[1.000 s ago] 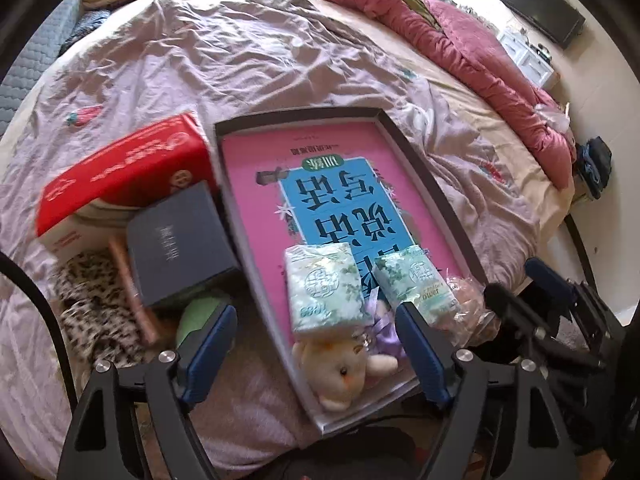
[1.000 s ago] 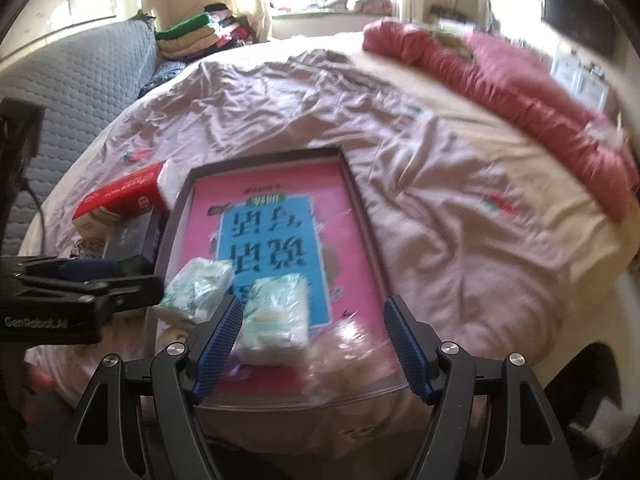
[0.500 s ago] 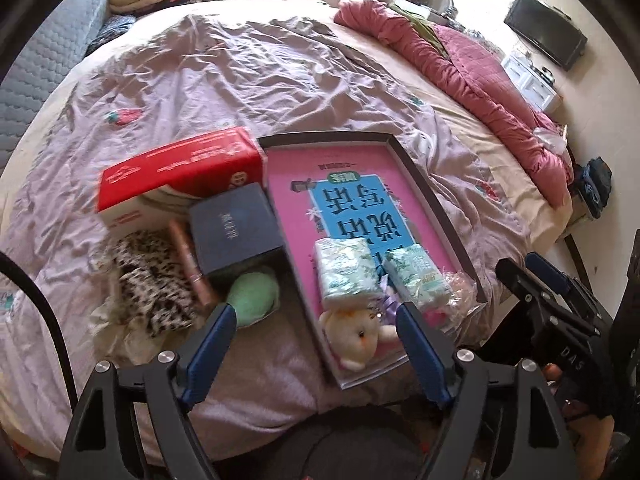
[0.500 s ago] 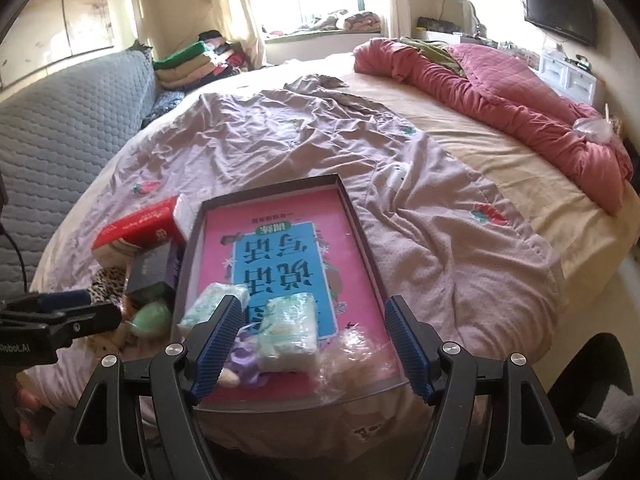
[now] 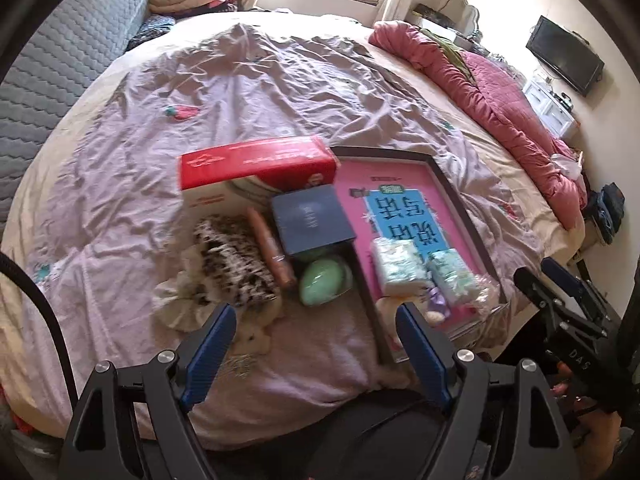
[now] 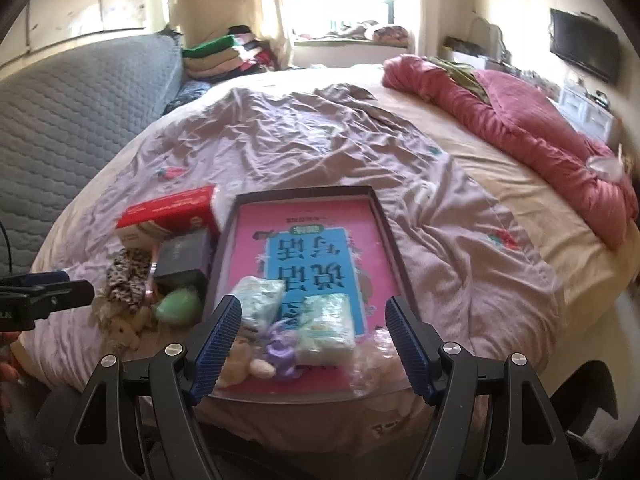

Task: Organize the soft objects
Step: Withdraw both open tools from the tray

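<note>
- Left gripper (image 5: pixel 316 334) is hovering over the near edge of the lilac-sheeted bed (image 5: pixel 280 80), fingers spread wide, holding nothing.
- Right gripper (image 6: pixel 314 332) is hanging above the near end of the shallow dark-rimmed tray w/ pink printed liner (image 6: pixel 386 220); fingers also spread, nothing between them.
- Already lying in the tray: two pale green-white soft tissue packs (image 6: pixel 326 328), a cream plush toy (image 6: pixel 240 364), a small lilac trinket (image 6: pixel 280 350), crinkly clear plastic at the near right corner.
- Sitting outside, left of the tray: leopard-print fabric bundle (image 5: pixel 232 264), mint-green egg-shaped squishy (image 5: pixel 322 282), beside a red-white carton (image 5: pixel 256 164) and dark navy box (image 5: pixel 312 218).
- Handling, prob.: fabric is light and floppy, so pinching a bunched fold mid-bundle should work. The squishy looks smooth and compressible; grip across its widest part or it may pop out.
</note>
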A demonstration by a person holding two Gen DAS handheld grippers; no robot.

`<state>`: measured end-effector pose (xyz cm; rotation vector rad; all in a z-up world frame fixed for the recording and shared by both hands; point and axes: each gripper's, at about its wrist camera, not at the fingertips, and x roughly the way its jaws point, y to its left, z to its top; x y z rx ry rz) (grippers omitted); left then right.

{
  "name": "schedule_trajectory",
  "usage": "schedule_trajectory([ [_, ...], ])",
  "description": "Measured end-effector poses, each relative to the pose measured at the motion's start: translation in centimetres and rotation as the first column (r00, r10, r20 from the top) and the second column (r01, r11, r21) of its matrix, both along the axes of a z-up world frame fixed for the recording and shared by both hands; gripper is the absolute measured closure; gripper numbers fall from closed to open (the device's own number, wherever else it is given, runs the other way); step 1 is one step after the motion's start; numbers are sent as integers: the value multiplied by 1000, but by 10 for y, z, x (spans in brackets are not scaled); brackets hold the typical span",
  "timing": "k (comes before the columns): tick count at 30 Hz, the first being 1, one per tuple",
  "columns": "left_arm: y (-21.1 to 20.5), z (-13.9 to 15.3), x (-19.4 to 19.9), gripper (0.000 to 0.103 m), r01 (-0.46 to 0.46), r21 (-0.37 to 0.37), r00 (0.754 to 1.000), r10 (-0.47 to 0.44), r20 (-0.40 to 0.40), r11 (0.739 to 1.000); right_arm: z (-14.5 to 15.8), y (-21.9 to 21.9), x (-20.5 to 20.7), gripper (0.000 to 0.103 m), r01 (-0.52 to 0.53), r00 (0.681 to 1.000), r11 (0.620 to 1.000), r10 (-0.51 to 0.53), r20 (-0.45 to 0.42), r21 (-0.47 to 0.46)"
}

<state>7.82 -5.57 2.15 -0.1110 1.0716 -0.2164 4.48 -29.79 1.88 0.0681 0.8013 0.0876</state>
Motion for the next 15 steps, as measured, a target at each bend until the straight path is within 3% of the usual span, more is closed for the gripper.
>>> schedule_trajectory([
  [10, 52, -8, -22, 21, -82, 9, 997, 82, -7, 997, 3, 58, -6, 27, -132, 991, 991, 132, -4, 10],
  [15, 71, -14, -28, 21, -110, 0, 994, 110, -14, 994, 0, 87, -12, 27, -194, 981, 980, 194, -8, -32],
])
